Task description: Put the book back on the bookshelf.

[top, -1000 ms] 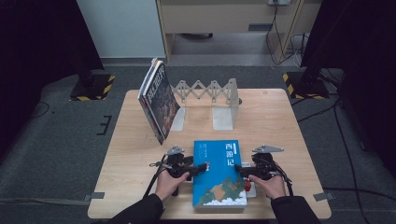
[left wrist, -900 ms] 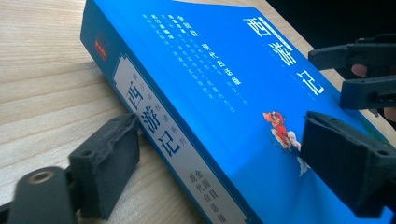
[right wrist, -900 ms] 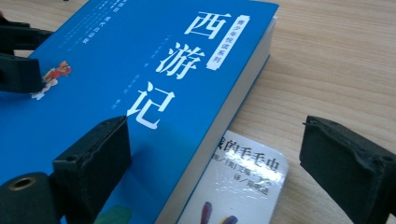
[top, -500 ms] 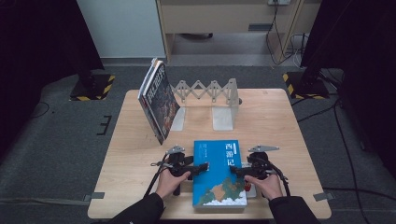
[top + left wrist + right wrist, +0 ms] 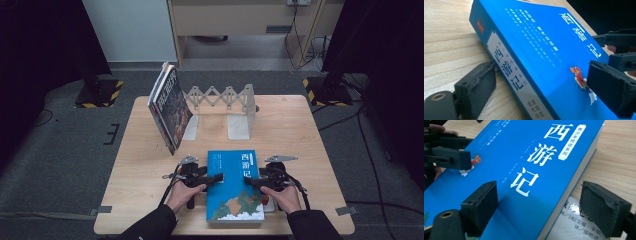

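Blue book lies flat at lower centre of the counter, long axis top-to-bottom in frame. Left hand-held gripper & right hand-held gripper flank it w/ jaws open astride opposite long edges, equally near.

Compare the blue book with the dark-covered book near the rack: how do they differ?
The blue book lies flat at the near edge; the dark-covered book stands tilted against the metal rack. The blue book sits between the left gripper and right gripper; the dark one is untouched. Both rest on the table.
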